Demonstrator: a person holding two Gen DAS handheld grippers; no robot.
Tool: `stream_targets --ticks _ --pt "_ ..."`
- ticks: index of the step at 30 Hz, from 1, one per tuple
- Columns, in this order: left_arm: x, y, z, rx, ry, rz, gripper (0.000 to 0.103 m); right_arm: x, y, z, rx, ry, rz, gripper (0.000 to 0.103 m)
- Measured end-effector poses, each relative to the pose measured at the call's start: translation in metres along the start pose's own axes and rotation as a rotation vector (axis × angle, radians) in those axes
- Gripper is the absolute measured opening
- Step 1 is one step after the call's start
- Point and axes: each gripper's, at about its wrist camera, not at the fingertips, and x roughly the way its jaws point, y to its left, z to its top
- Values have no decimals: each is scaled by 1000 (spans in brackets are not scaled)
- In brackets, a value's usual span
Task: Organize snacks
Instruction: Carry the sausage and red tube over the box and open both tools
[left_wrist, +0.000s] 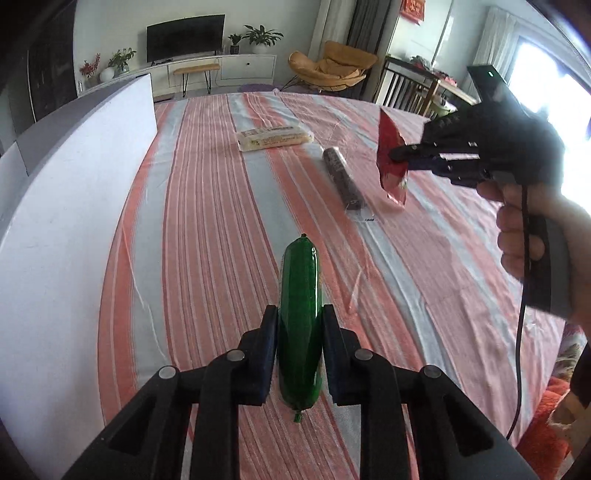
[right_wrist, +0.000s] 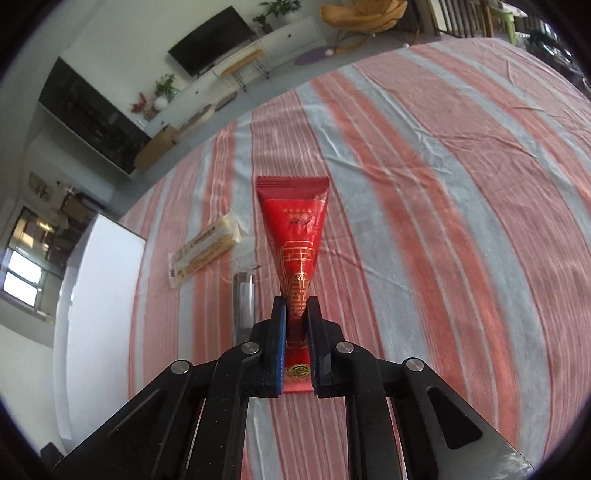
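Observation:
My left gripper (left_wrist: 300, 314) is shut on a green sausage-shaped snack (left_wrist: 300, 295), which sticks out forward between the pads just above the striped cloth. My right gripper (right_wrist: 296, 306) is shut on a red snack packet (right_wrist: 295, 229) with gold print, pinched near its lower end and held clear of the cloth. In the left wrist view the right gripper (left_wrist: 397, 153) hangs at the right with the red packet (left_wrist: 391, 158) in it, a hand on its handle. A dark wrapped roll (left_wrist: 341, 177) and a pale yellow packet (left_wrist: 275, 137) lie on the cloth.
A white box wall (left_wrist: 74, 221) stands along the left of the table; it also shows as the white box (right_wrist: 99, 314) in the right wrist view. The dark roll (right_wrist: 243, 306) and pale packet (right_wrist: 207, 251) lie left of the red packet. Pink-and-grey striped cloth (right_wrist: 424, 240) covers the table.

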Motion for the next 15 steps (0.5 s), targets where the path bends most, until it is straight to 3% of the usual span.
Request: stream_targets --ticks 7,11,15 --pt "-77 5 -6 -92 -104 -200 22 -93 -2 -61 84 -82 161 10" --pt "-140 12 -1 -121 -213 -259 22 -125 34 -75 64 -104 253 10" --pt "-202 36 5 -151 -326 -244 22 -147 96 -82 -14 -95 366 10"
